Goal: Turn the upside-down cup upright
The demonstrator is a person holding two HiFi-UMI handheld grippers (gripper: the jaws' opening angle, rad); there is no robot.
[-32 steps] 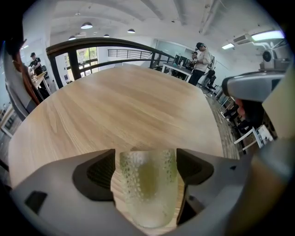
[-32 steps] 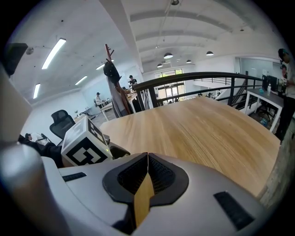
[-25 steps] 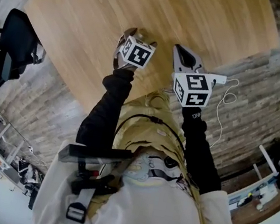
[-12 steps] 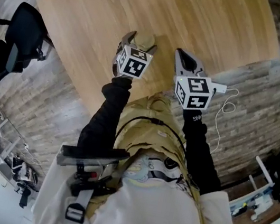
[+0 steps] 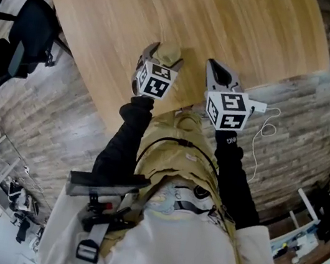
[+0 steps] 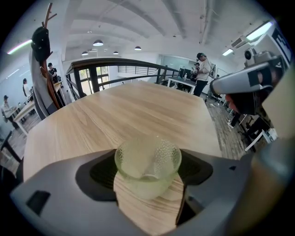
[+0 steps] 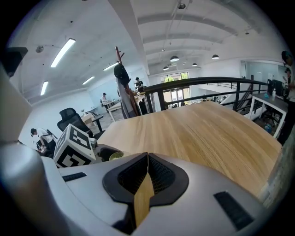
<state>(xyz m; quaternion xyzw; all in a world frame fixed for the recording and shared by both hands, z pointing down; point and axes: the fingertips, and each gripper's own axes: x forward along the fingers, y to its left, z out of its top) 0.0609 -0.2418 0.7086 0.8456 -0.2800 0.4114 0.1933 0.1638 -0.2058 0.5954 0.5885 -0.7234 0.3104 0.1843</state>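
A pale green dimpled glass cup (image 6: pixel 147 165) stands mouth-up between the two jaws of my left gripper (image 6: pixel 147 159), whose pads press on its sides. It sits just over the wooden table (image 5: pixel 204 15) near the front edge. From above, the cup (image 5: pixel 168 53) shows between the left gripper's (image 5: pixel 165 50) fingers. My right gripper (image 5: pixel 212 64) hovers a little to the right of it, jaws shut with nothing between them. In the right gripper view (image 7: pixel 147 156) the cup's rim (image 7: pixel 115 156) peeks out beside the left gripper's marker cube.
The table's front edge runs just below both grippers, with plank floor beyond. A black office chair (image 5: pixel 12 63) stands at the left. A white cable (image 5: pixel 268 118) lies on the floor at the right. People stand far off in the room.
Both grippers stay almost where they were. The head camera has shifted slightly, and the cup remains in the left gripper.
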